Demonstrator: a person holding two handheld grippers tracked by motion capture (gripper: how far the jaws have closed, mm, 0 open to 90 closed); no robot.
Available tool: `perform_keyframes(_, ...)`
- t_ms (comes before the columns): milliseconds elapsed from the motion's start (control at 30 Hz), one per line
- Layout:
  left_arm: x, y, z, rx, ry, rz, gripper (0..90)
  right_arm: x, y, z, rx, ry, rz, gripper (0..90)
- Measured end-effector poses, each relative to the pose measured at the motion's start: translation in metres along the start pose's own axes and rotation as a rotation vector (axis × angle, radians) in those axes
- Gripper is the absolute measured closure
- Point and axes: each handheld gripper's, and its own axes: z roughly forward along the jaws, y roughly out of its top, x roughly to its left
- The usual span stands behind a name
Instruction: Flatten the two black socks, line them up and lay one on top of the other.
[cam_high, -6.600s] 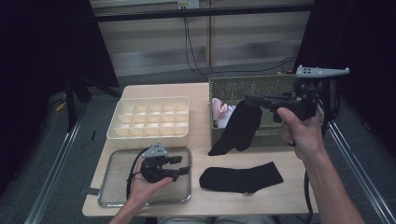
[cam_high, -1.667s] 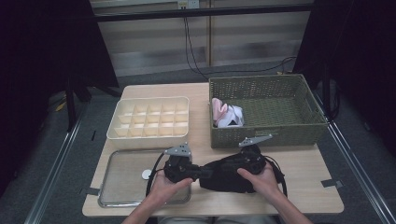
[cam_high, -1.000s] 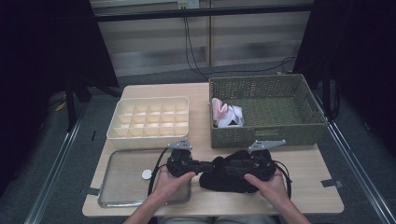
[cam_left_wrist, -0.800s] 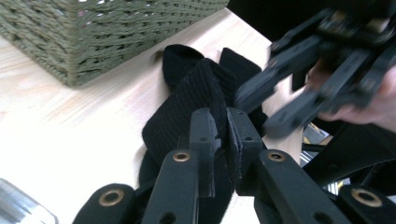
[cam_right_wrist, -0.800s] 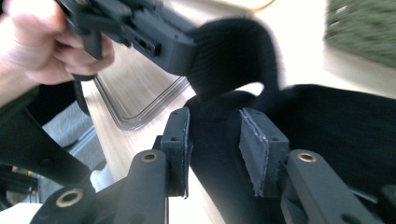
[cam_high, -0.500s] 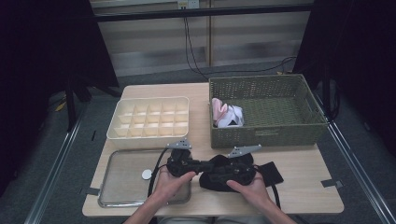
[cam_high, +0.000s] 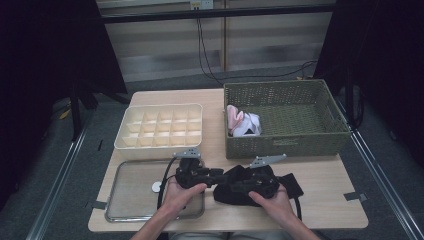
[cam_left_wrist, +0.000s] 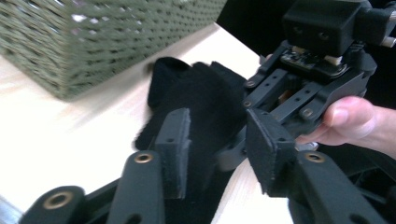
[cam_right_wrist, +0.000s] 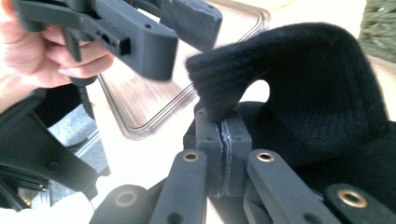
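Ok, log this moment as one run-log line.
left gripper: jaws just opened, clear of black sock | right gripper: just closed, pinching sock fold | basket: behind | tray: left

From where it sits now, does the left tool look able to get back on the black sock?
Probably yes. The left tool stands open right beside the black sock, nothing between them. The right tool pinches the sock's cuff, crowding that side.
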Motion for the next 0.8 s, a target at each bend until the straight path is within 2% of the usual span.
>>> perform_keyframes(167, 0.006, -0.002, -0.007, -0.002, 0.042, -0.008, 53.8, -0.004, 0.002, -0.028, -0.051, 0.0, 0.015, 88.0)
perform_keyframes(300, 0.006, -0.002, -0.005, 0.006, 0.045, -0.015, 53.8, -0.008, -0.001, -0.051, -0.076, -0.007, 0.019, 87.9)
perform_keyframes(333, 0.007, -0.003, -0.004, 0.013, 0.045, -0.005, 53.9, -0.01, -0.003, -0.057, -0.078, -0.006, 0.024, 87.9)
perform_keyframes(400, 0.006, -0.003, -0.002, 0.02, 0.045, -0.008, 53.9, -0.012, -0.008, -0.065, -0.075, 0.005, 0.027, 87.9)
perform_keyframes(567, 0.006, -0.005, 0.005, 0.045, 0.066, 0.004, 53.8, -0.017, -0.025, -0.082, -0.046, -0.005, 0.035, 87.9)
perform_keyframes(667, 0.006, -0.003, 0.011, 0.062, 0.078, 0.022, 54.7, -0.023, -0.035, -0.087, -0.032, -0.03, 0.045, 88.0)
perform_keyframes(800, 0.006, 0.003, 0.021, 0.088, 0.072, 0.056, 63.4, -0.033, -0.043, -0.091, 0.013, -0.068, 0.066, 87.9)
